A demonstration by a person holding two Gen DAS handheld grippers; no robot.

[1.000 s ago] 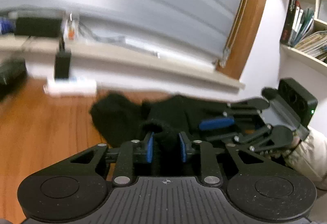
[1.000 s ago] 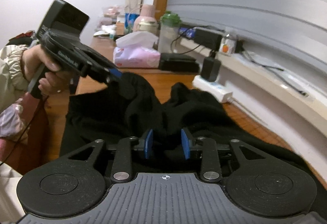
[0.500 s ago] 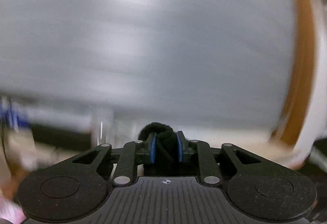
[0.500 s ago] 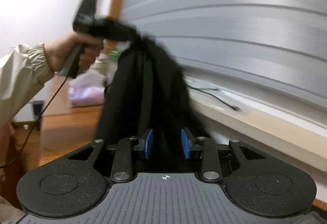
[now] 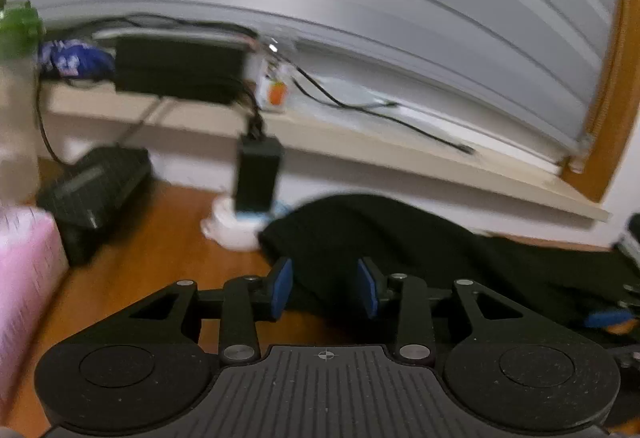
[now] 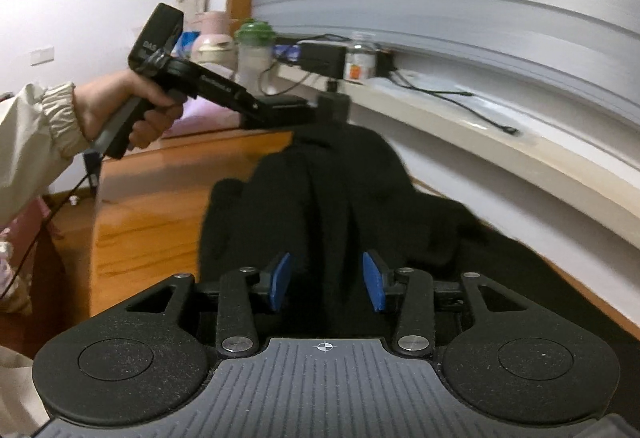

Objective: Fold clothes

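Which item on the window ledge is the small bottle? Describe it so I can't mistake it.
Follow the pale ledge under the grey blind to its far end. The small bottle stands beside the black box; it alone is clear with an orange picture on its label.

One black garment point(image 6: 328, 198), two hand-held grippers point(image 6: 326, 280), one power strip point(image 5: 236, 226), one green-capped bottle point(image 6: 254, 54).
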